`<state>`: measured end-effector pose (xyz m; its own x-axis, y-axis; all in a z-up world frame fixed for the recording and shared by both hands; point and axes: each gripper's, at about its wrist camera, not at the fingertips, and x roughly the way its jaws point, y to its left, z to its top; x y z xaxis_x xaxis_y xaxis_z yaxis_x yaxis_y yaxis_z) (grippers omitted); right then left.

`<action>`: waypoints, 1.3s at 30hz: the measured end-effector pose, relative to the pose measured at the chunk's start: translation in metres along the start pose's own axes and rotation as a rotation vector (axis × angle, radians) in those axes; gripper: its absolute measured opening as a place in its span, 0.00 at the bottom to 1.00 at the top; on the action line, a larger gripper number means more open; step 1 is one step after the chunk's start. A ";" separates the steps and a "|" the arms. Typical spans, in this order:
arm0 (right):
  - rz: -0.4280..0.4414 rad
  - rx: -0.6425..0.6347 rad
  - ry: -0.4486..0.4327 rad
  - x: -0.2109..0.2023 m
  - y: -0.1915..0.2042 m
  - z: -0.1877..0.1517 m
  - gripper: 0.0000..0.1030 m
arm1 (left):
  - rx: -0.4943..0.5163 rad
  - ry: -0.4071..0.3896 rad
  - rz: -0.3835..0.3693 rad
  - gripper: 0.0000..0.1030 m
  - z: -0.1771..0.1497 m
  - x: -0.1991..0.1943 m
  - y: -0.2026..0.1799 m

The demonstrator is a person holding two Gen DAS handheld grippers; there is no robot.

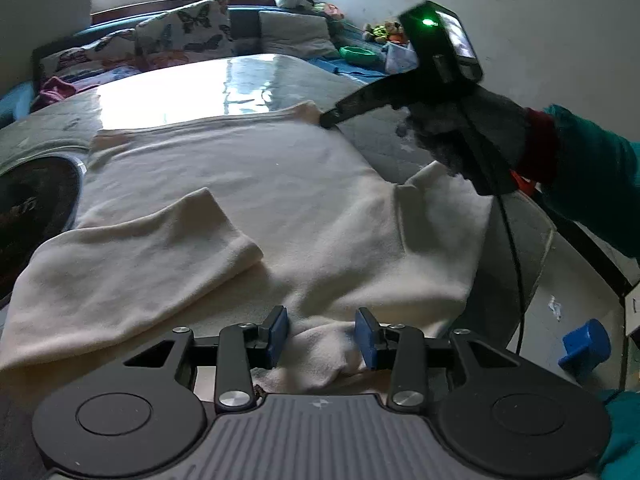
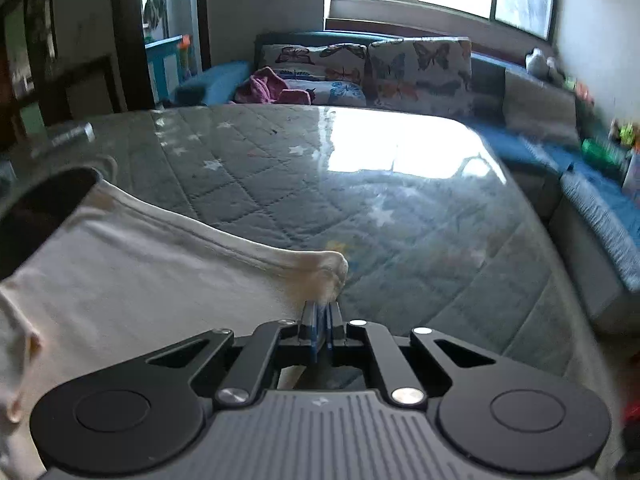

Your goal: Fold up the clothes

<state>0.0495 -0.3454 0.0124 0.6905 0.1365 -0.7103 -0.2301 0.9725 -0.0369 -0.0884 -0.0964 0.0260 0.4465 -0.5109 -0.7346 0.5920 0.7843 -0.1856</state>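
A cream garment lies spread on the table, with one sleeve folded across its body. My left gripper sits at the garment's near edge. Its blue pads stand apart, and a bunch of the cloth rises between them. At the far corner, my right gripper is held by a gloved hand in a teal sleeve. In the right wrist view this gripper is shut on the garment's hem corner, which puckers just beyond the pads.
The table has a grey quilted cover with stars under a glossy sheet. A dark round object sits at the garment's left edge. A sofa with butterfly cushions runs behind. A blue object lies on the floor.
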 end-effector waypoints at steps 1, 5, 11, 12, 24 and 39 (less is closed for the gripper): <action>-0.014 -0.016 0.000 0.002 0.000 0.004 0.03 | 0.003 0.001 -0.007 0.39 0.003 0.003 -0.001; -0.071 -0.076 0.003 0.013 -0.003 0.018 0.03 | 0.022 0.001 -0.036 0.40 0.017 0.019 -0.010; -0.162 -0.136 0.019 0.038 -0.018 0.043 0.02 | 0.053 -0.006 -0.091 0.45 0.030 0.042 -0.027; -0.164 -0.133 0.028 0.041 -0.021 0.046 0.02 | 0.060 -0.008 -0.091 0.46 0.031 0.043 -0.029; 0.102 -0.147 -0.031 -0.042 0.010 -0.004 0.21 | 0.004 -0.094 0.077 0.46 0.036 0.016 0.000; 0.160 -0.065 -0.047 -0.081 0.043 -0.082 0.53 | 0.127 -0.118 0.245 0.15 0.034 0.049 -0.007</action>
<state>-0.0726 -0.3301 0.0105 0.6727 0.2984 -0.6771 -0.3824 0.9236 0.0271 -0.0472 -0.1388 0.0134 0.6570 -0.3556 -0.6647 0.5333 0.8425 0.0765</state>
